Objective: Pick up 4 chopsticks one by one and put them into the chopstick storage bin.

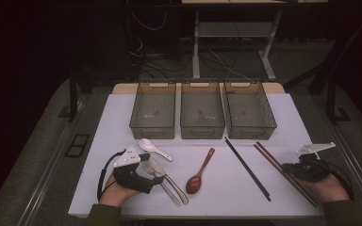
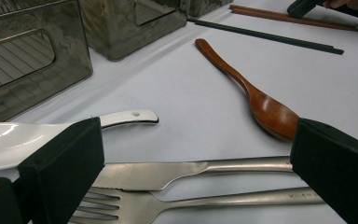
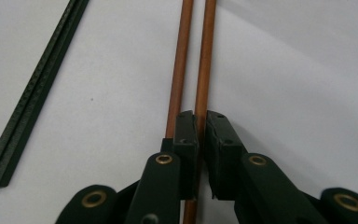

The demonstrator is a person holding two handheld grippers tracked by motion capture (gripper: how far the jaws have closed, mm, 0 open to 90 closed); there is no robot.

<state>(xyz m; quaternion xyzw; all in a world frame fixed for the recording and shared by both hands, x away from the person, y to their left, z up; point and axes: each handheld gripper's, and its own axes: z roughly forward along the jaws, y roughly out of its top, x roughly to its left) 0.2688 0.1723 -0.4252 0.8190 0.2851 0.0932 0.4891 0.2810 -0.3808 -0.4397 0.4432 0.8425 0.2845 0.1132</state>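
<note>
My left gripper (image 1: 152, 181) rests at the front left with its jaws wide open. In the left gripper view (image 2: 198, 137) a steel fork (image 2: 191, 203) and knife (image 2: 177, 171) lie flat between them, untouched. A white ceramic spoon (image 2: 23, 137) lies just beyond its left jaw, and a wooden spoon (image 2: 261, 100) sits near its right jaw. At the front right, my right gripper (image 1: 292, 168) is down on a pair of brown chopsticks (image 1: 283, 172). Its jaws (image 3: 201, 119) are shut on the right-hand brown chopstick (image 3: 204, 60), while the other stick (image 3: 179, 60) runs under the left jaw.
Three smoky translucent bins (image 1: 201, 109) stand side by side along the back of the white table (image 1: 122, 117). A pair of black chopsticks (image 1: 247, 168) lies diagonally between the wooden spoon (image 1: 199, 175) and the brown pair. The table's front edge is close to both hands.
</note>
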